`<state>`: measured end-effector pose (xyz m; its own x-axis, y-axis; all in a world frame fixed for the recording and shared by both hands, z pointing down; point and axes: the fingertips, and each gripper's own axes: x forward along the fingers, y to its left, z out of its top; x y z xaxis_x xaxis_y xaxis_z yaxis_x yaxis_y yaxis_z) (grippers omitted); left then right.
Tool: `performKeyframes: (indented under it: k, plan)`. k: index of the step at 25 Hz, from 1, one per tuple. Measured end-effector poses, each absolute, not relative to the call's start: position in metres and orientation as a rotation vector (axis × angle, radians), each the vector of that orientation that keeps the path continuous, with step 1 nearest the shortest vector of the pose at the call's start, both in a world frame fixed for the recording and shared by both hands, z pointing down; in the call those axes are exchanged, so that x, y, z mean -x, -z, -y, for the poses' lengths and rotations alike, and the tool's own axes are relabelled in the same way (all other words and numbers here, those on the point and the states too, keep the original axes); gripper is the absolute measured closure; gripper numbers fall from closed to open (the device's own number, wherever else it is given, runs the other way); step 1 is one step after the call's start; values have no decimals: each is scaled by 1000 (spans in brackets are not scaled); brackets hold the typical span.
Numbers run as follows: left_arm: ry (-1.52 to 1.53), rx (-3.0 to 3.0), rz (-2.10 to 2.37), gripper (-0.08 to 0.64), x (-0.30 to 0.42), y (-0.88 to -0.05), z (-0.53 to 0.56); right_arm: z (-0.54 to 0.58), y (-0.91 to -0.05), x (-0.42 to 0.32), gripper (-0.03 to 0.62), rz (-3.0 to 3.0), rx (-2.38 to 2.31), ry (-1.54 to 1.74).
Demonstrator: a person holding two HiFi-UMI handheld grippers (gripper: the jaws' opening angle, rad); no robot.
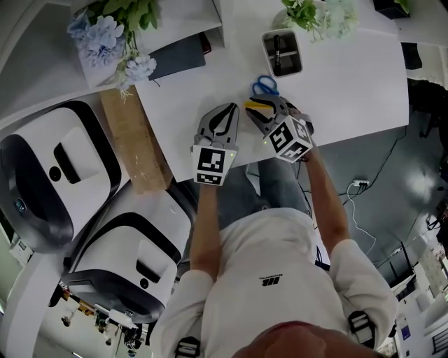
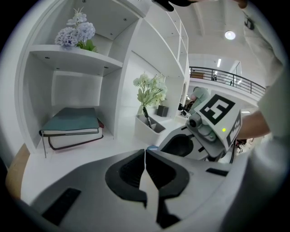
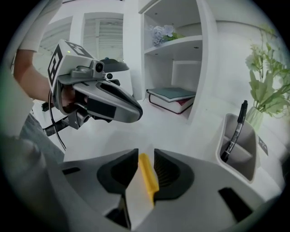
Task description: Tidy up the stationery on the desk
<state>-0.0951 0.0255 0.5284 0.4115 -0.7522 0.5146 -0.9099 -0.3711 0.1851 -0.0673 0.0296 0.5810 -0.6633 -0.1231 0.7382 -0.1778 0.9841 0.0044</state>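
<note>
A yellow bar-shaped piece of stationery [image 3: 148, 179] lies between the jaws of my right gripper [image 3: 146, 156]. A thin gap shows beside it, so the jaws stand open around it. In the head view this right gripper [image 1: 256, 109] points down at the white desk [image 1: 350, 84], and the yellow piece [image 1: 260, 105] shows at its tip. Blue-handled scissors [image 1: 264, 85] lie just beyond. My left gripper [image 1: 228, 109] sits alongside to the left, shut and empty, its jaws meeting [image 2: 145, 156].
A grey pen tray [image 1: 282, 52] holding a black pen [image 3: 235, 131] stands behind the scissors, with a flower vase [image 1: 311, 14] past it. Books [image 2: 72, 127] lie in a shelf cubby at the left. A cardboard box [image 1: 133, 140] and white machines [image 1: 49, 175] are beside the desk.
</note>
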Motion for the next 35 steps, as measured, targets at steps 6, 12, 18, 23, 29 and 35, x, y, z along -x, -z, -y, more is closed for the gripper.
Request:
performKeyframes:
  k: [6,12,18,23,29,35]
  plan:
    - [-476,-2215,1433,560,98,-529,-27,-33,-593,69,499,2247,-129,-27]
    - [-472,-2203,1446,560,100,-529,-29,-33,-602,70,520,2173,-90,61]
    - [-467,-2204,1457,560,101,-524,-29,-27,-589,69,534,2194,-125,59]
    - [-465,-2223,1454,560,99,-517,-25,-19,-564,66,534,2255,-200,39]
    - [-459,-2263,1438,560,88,-505,-16,-9,-535,57,535,2310,-297,39]
    - [-461,-2314,1407,560,73,-489,-8,-1,-508,44,535,2358,-405,-10]
